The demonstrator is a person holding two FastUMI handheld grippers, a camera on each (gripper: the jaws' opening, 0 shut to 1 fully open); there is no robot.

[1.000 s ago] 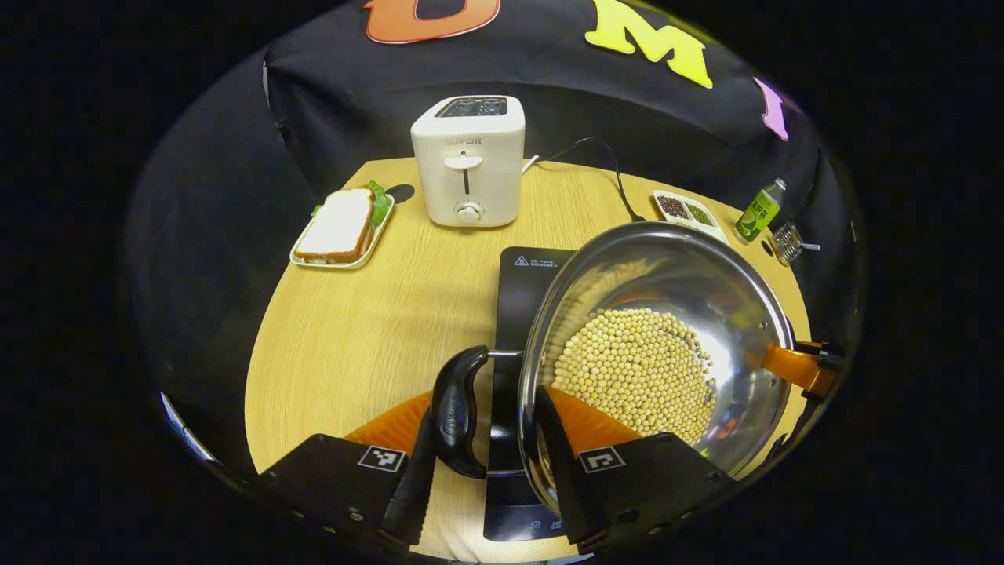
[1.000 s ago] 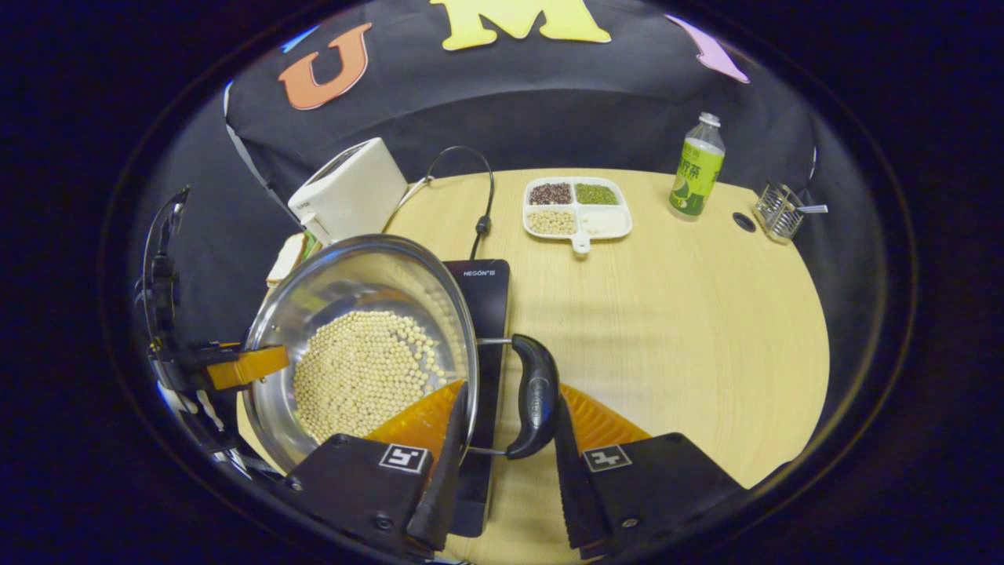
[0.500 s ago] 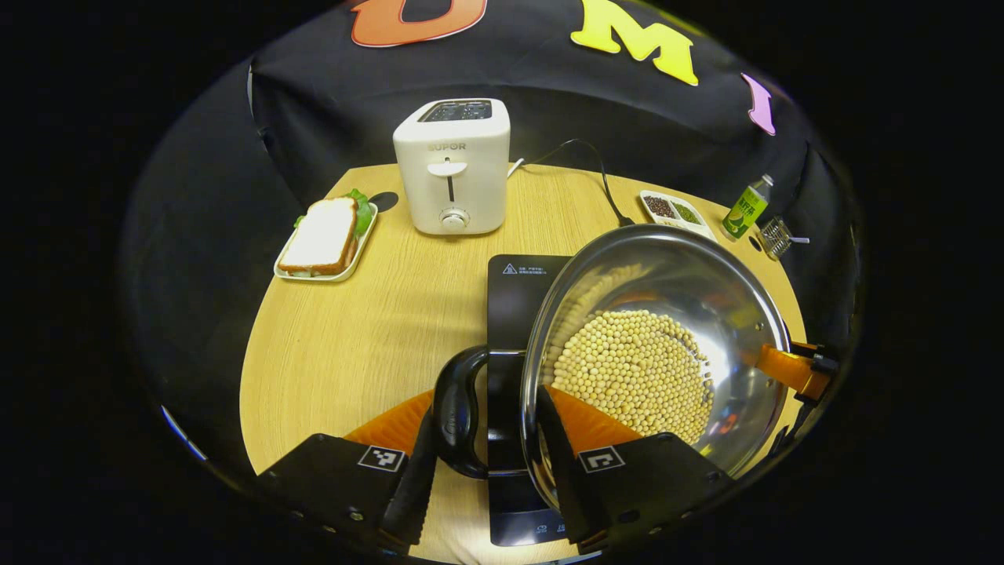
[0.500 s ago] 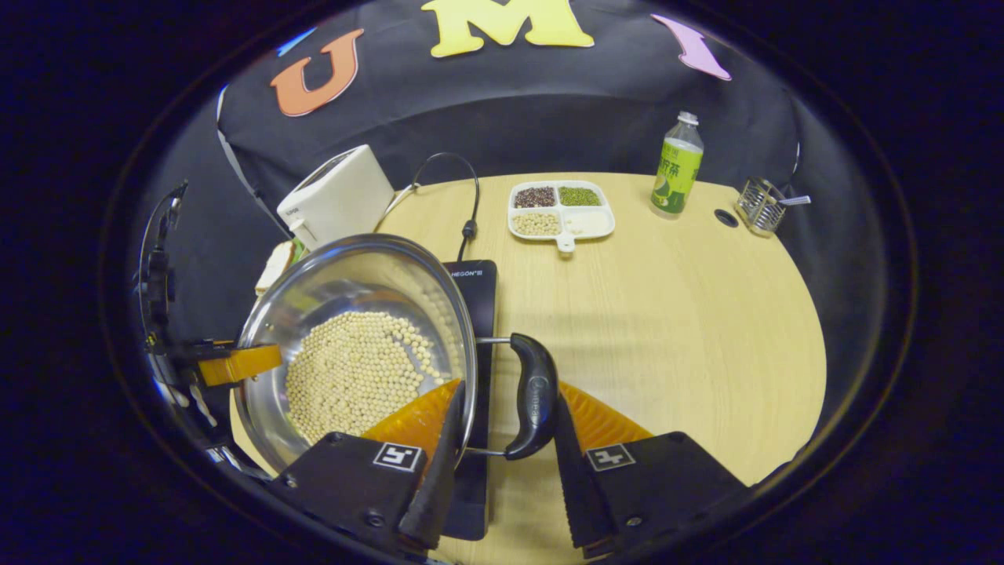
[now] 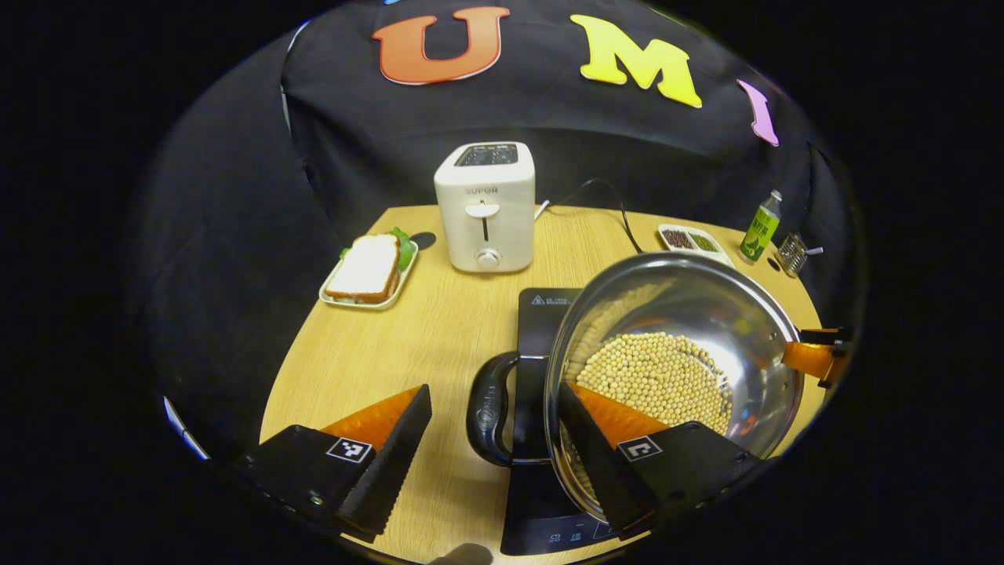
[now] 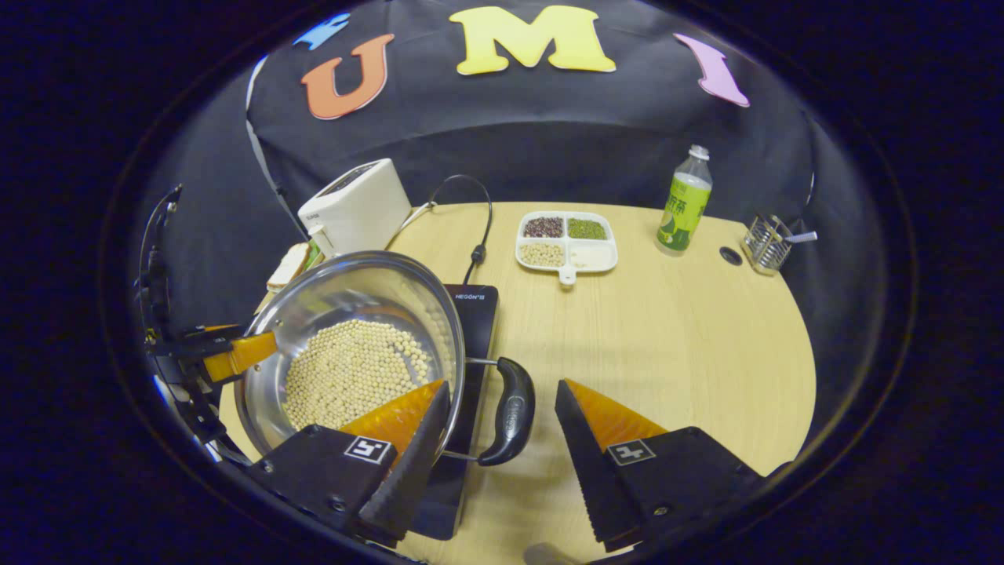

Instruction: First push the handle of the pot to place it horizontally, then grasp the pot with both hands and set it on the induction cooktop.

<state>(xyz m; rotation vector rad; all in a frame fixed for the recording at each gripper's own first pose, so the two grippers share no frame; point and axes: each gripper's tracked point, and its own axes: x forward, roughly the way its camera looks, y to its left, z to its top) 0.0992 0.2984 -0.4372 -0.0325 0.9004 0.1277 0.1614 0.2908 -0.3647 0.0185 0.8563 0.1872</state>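
A steel pot [image 5: 706, 302] holding soybeans [image 5: 659, 377] sits on the black induction cooktop [image 5: 541, 314]. In the left gripper view my left gripper [image 5: 494, 388] is open, and the pot's black side handle [image 5: 486, 408] lies loose between its fingers. One finger reaches over the pot's rim. In the right gripper view my right gripper [image 6: 502, 383] is open too, around the opposite black handle [image 6: 510, 412] of the pot [image 6: 314, 302] without touching it. Each view shows the other gripper across the pot: the right gripper [image 5: 816, 357] and the left gripper [image 6: 227, 357].
A white toaster [image 5: 485, 208] and a sandwich on a plate [image 5: 369, 271] stand behind the cooktop on the wooden table [image 6: 667, 337]. Farther right are a divided dish of beans [image 6: 566, 239], a green bottle [image 6: 682, 204], a wire holder [image 6: 767, 243] and the cooktop's cable [image 6: 478, 227].
Both grippers were shut on the pot's side handles. They have opened, let go and drawn back a little. The pot has settled on the cooktop.
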